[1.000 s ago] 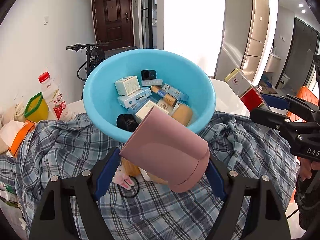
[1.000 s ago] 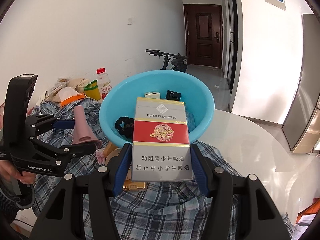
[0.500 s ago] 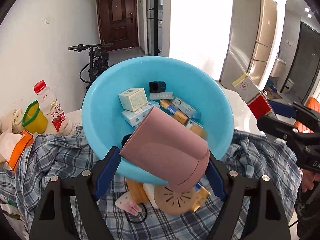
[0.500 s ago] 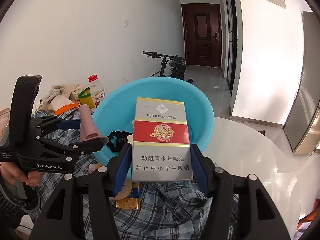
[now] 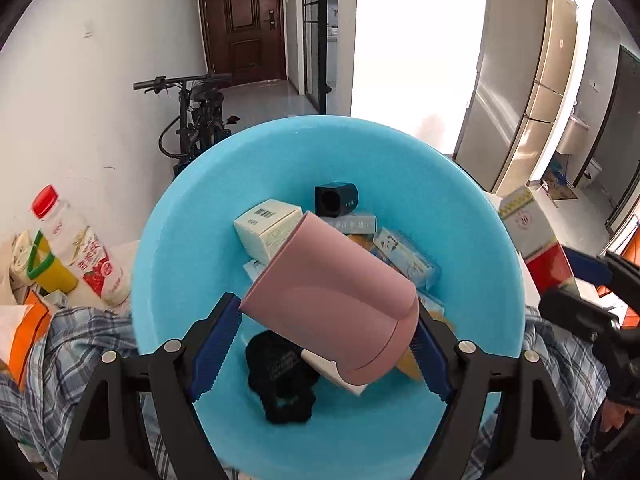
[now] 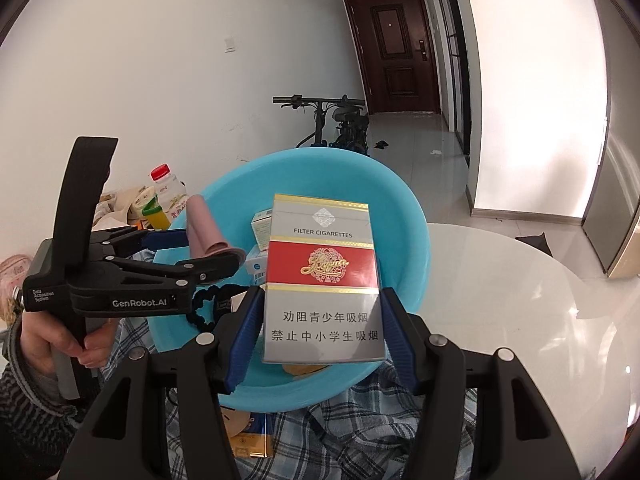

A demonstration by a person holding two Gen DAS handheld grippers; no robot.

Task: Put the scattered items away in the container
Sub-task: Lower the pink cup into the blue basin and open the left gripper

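I judge the tidying well along. The blue basin [image 5: 168, 240] sits on the checked cloth [image 5: 80, 344] and already holds several small boxes [image 5: 268, 228], a dark cube [image 5: 336, 199] at the far side and a black hair tie [image 5: 280, 376] near me. Two things are in hand and not yet dropped. A few flat items [image 6: 248, 436] lie on the cloth under the basin's near rim, so those are left.

My right gripper [image 6: 316, 328] is clamped on the cigarette pack [image 6: 322, 288], held upright above the near rim, long axis vertical, printed face toward me.

My left gripper [image 5: 328, 344] is clenched around the pink cup [image 5: 332, 300], over the basin's near half. The cup lies tilted, long axis running near-right to far-left, mouth pointing far-left and up.
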